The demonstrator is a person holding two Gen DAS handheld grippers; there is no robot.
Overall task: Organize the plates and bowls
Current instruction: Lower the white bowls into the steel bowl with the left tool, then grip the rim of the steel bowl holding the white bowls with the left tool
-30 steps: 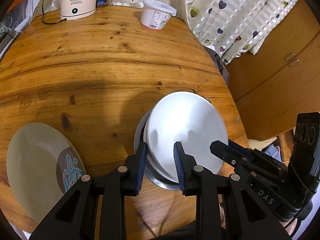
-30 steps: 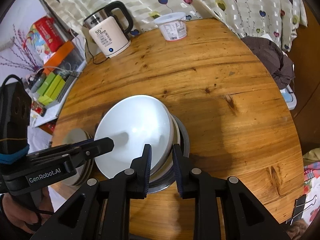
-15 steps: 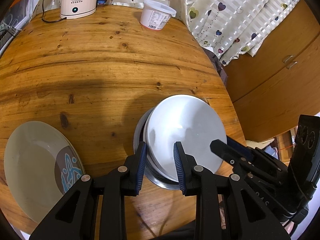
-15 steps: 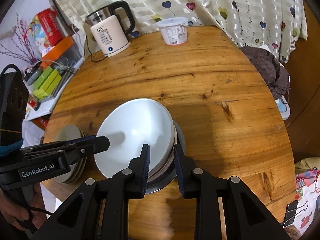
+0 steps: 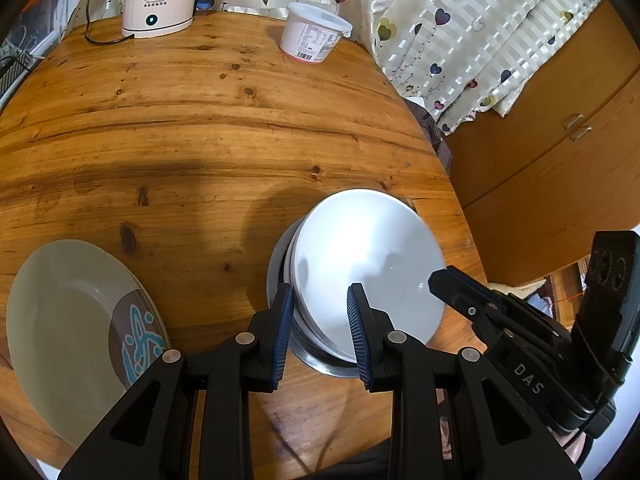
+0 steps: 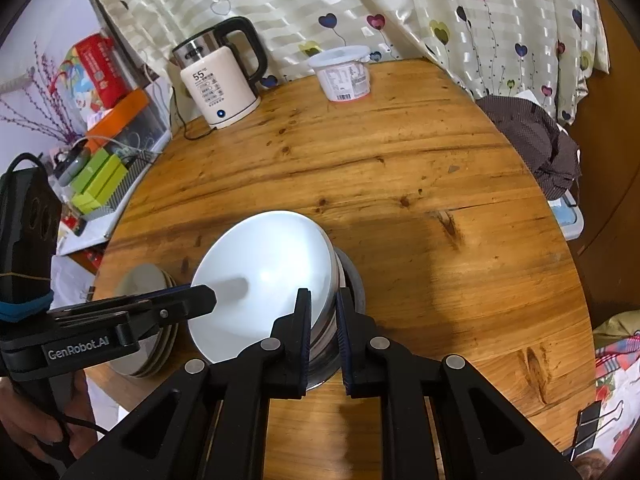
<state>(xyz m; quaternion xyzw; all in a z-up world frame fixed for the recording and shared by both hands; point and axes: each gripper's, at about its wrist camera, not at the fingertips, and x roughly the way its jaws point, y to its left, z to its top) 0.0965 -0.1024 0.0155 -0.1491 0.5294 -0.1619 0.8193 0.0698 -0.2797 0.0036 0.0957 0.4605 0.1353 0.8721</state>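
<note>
The left tongs straddle the near-left rim of the white bowl, pads on either side of the wall and apparently clamped on it. The right tongs are closing on the opposite rim of the same stack, with the bowl's wall and the rims beneath it between the pads and pressed. The white bowl sits tilted on top of nested bowls inside a steel bowl, near the front edge of the round wooden surface.

By my reading the bowls are already gathered into one nest, and the plates lie piled at the near left; what remains seems to be seating or moving the bowl stack, possibly levelling the top one.

The left wrist view shows the top plate's blue and brown pattern and a wooden cabinet to the right. Only the right wrist view shows that several plates are stacked, and it adds a hand holding the left tool and cluttered boxes at far left. Both show the kettle and plastic tub at the far edge.
</note>
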